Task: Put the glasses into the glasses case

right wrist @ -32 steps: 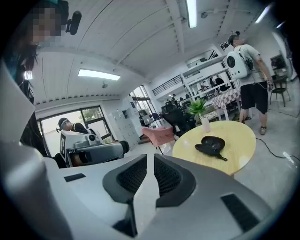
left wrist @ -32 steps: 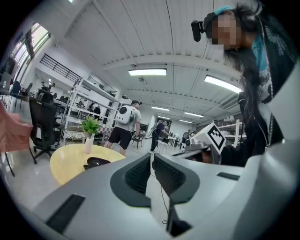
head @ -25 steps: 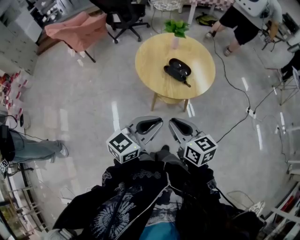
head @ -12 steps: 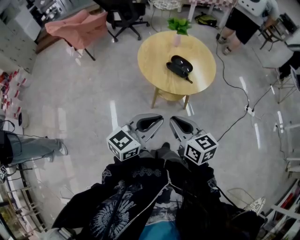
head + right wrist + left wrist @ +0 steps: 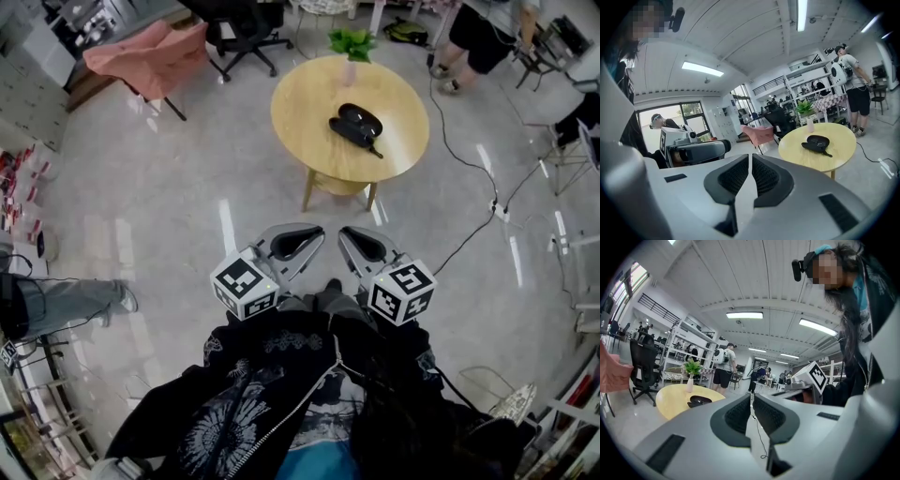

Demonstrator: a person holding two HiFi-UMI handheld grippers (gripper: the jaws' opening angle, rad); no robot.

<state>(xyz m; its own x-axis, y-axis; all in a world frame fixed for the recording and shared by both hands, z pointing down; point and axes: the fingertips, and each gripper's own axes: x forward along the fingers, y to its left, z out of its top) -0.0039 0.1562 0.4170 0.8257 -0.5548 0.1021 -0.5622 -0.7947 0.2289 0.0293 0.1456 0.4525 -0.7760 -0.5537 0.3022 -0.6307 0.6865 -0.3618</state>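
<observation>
Both gripper views, unlike head view, show left claw, right claw closed

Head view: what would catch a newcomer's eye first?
The round wooden table stands on the pale floor at the top, with a dark glasses case and glasses together near its middle and a green plant at its far edge. Nearer, the left claw and right claw sit side by side, both shut and empty, short of the table.
</observation>
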